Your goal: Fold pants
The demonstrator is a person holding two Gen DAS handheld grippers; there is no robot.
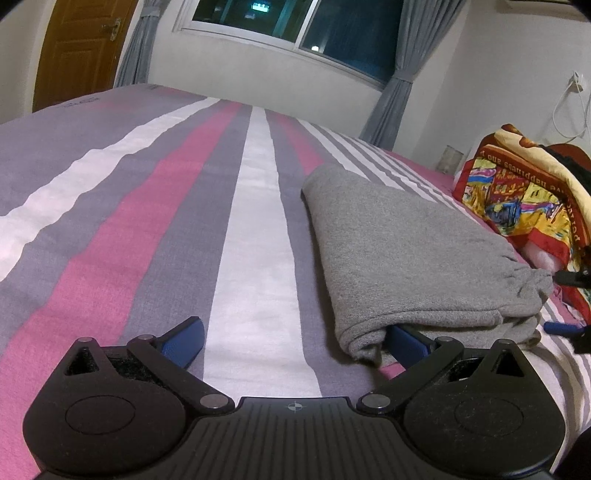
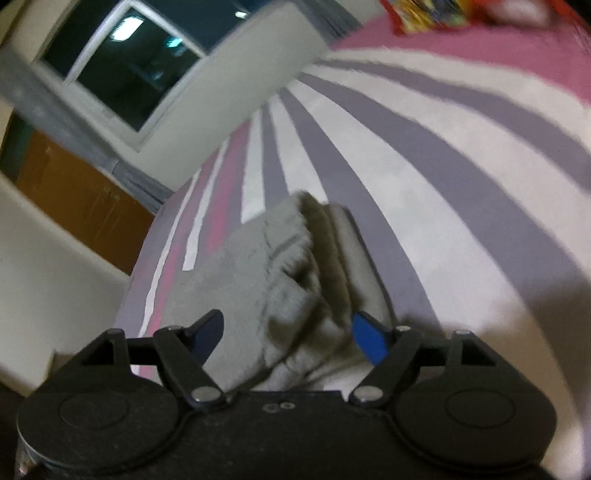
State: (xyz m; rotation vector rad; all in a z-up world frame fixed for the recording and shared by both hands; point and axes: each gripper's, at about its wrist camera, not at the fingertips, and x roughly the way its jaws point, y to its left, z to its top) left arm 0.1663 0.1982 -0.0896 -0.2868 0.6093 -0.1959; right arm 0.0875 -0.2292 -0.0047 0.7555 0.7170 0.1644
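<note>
The grey pants [image 1: 406, 251] lie folded in a thick bundle on the striped bed [image 1: 255, 229], right of centre in the left wrist view. My left gripper [image 1: 295, 343] is open; its right finger [image 1: 408, 341] is tucked under the bundle's near edge, and its left finger rests on the sheet. In the right wrist view the pants [image 2: 280, 280] lie bunched between my open right gripper's [image 2: 291, 336] fingers, waistband end nearest. The right gripper's tips also show at the far right of the left wrist view [image 1: 565, 302], by the gathered waistband. The right wrist view is blurred.
A colourful red and yellow quilt [image 1: 517, 195] is piled at the right of the bed, close to the pants. A window [image 1: 288, 22] with grey curtains and a wooden door [image 1: 77, 48] stand beyond the bed. A charger cable hangs on the right wall.
</note>
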